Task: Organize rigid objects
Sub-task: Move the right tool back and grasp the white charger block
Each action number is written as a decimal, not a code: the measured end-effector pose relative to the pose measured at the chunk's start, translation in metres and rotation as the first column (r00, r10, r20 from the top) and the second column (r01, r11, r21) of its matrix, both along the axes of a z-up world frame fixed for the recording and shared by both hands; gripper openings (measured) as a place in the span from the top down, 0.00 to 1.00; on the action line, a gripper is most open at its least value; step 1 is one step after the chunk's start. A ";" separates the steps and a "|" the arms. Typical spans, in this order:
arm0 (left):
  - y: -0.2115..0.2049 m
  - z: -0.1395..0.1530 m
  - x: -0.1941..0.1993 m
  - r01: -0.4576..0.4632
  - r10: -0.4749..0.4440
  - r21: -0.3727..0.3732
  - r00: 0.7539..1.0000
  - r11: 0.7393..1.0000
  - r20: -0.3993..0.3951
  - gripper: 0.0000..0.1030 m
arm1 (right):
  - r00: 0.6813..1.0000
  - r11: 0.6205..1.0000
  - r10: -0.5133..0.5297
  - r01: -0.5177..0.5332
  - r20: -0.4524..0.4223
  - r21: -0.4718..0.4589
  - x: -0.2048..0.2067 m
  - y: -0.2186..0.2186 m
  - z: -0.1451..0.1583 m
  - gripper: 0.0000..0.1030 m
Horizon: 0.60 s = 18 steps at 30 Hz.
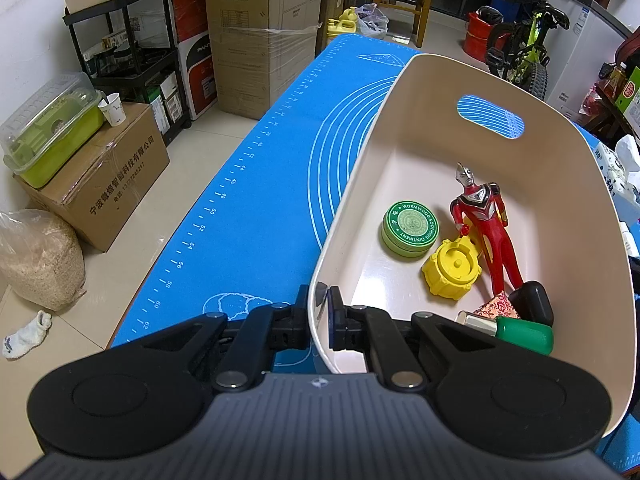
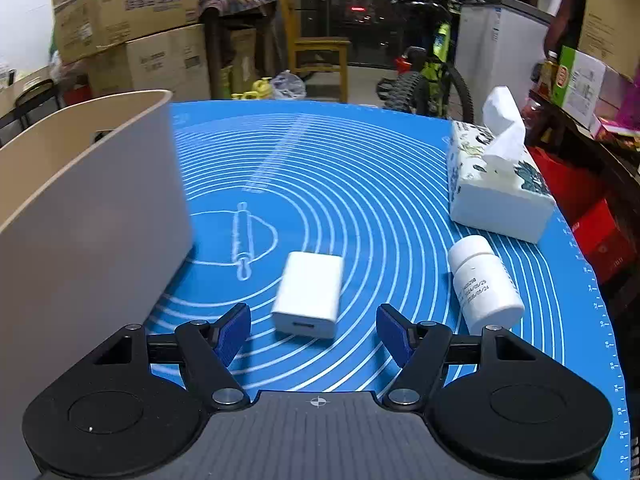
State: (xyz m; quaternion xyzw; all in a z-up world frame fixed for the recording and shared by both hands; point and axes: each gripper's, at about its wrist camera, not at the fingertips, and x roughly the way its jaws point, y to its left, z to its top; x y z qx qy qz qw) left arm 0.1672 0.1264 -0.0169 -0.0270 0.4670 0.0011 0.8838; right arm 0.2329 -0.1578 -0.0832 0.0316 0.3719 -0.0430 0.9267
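My left gripper [image 1: 319, 308] is shut on the near rim of a cream plastic bin [image 1: 472, 92], one finger outside and one inside. In the bin lie a green ointment tin [image 1: 410, 229], a yellow round toy [image 1: 452, 269], a red and silver figure [image 1: 486, 226], a black case [image 1: 534, 302], a green-capped tube [image 1: 522, 334] and a small patterned piece [image 1: 496, 306]. My right gripper [image 2: 314, 330] stands open just above the blue mat, its blue pads [image 2: 232, 332] on either side of the near end of a white charger block [image 2: 310, 294]. A white pill bottle [image 2: 486, 284] lies to its right. The bin's outer wall [image 2: 92, 216] fills the left.
A tissue box [image 2: 498, 188] stands on the blue mat [image 2: 360, 184] at the far right. Off the table's left edge are cardboard boxes [image 1: 108, 176], a black shelf cart [image 1: 132, 40] and a sack [image 1: 38, 258] on the floor. A bicycle [image 2: 436, 76] and a wooden chair [image 2: 320, 56] stand beyond the table.
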 end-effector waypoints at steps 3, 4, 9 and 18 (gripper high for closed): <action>0.000 0.000 0.000 0.000 0.000 0.000 1.000 1.000 0.000 0.91 | 1.000 1.000 -0.013 0.014 -0.017 0.011 0.009 0.000 -0.004 0.28; 0.000 0.000 0.000 0.000 0.000 0.000 1.000 1.000 0.000 0.90 | 1.000 1.000 -0.014 0.014 -0.009 0.000 0.010 0.003 -0.004 0.28; -0.001 0.001 0.000 0.000 0.000 0.000 1.000 1.000 0.000 0.91 | 1.000 0.998 0.028 -0.029 -0.009 -0.050 0.009 0.018 -0.004 0.51; -0.001 0.001 0.000 0.001 -0.001 0.000 1.000 1.000 0.000 0.91 | 1.000 0.998 0.017 -0.017 0.003 -0.058 -0.006 0.018 0.002 0.59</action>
